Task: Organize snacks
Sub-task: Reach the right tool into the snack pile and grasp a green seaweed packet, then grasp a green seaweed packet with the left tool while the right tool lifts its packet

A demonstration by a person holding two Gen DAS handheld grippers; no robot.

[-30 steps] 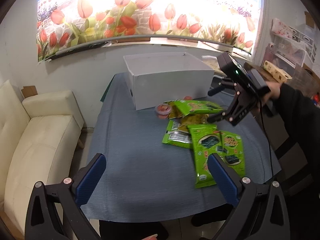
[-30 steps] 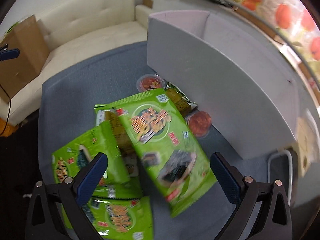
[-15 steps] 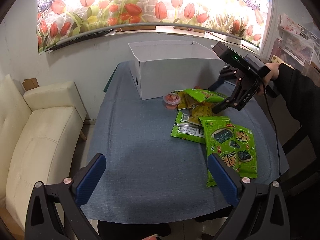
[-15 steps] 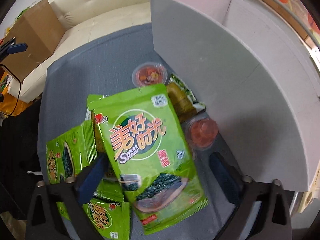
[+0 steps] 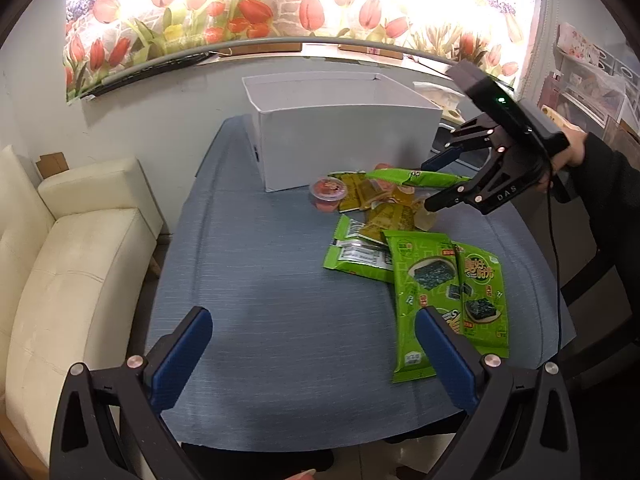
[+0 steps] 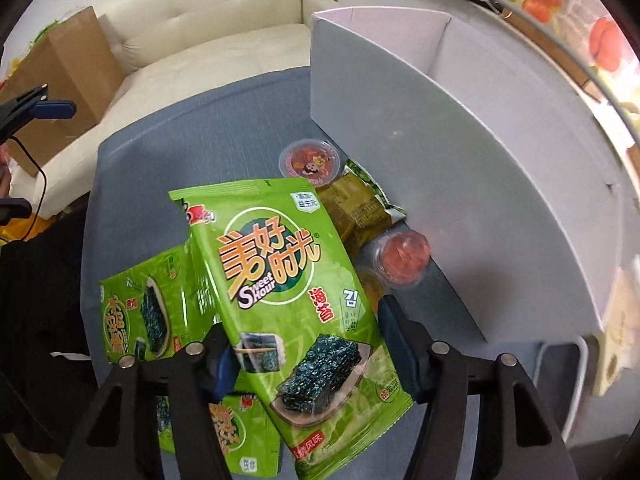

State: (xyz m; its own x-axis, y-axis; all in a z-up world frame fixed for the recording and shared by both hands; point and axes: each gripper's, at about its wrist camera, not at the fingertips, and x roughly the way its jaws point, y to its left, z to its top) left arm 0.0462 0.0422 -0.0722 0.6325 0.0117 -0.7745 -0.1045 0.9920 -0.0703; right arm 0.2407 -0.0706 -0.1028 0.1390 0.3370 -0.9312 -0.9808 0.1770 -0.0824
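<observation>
My right gripper [image 6: 308,340] is shut on a green seaweed snack bag [image 6: 280,280], held just above the snack pile. From the left wrist view the same gripper [image 5: 440,180] holds that bag [image 5: 412,177] flat beside the white box [image 5: 344,140]. Other green seaweed bags [image 5: 444,284] lie on the blue table, with brownish-yellow packets [image 5: 380,208] and a red jelly cup [image 5: 329,192]. A second red jelly cup [image 6: 402,258] sits by the box wall [image 6: 480,184]. My left gripper [image 5: 316,356] is open and empty over the table's near edge.
The round table has a blue cloth [image 5: 260,280]. A cream sofa [image 5: 68,248] stands to its left. A brown cardboard piece [image 6: 60,76] leans by the sofa. Shelves with boxes [image 5: 588,80] stand at the right.
My right gripper has closed on the top green seaweed bag, and the bag now sits raised off the pile. The left gripper stayed open and shifted only slightly.
</observation>
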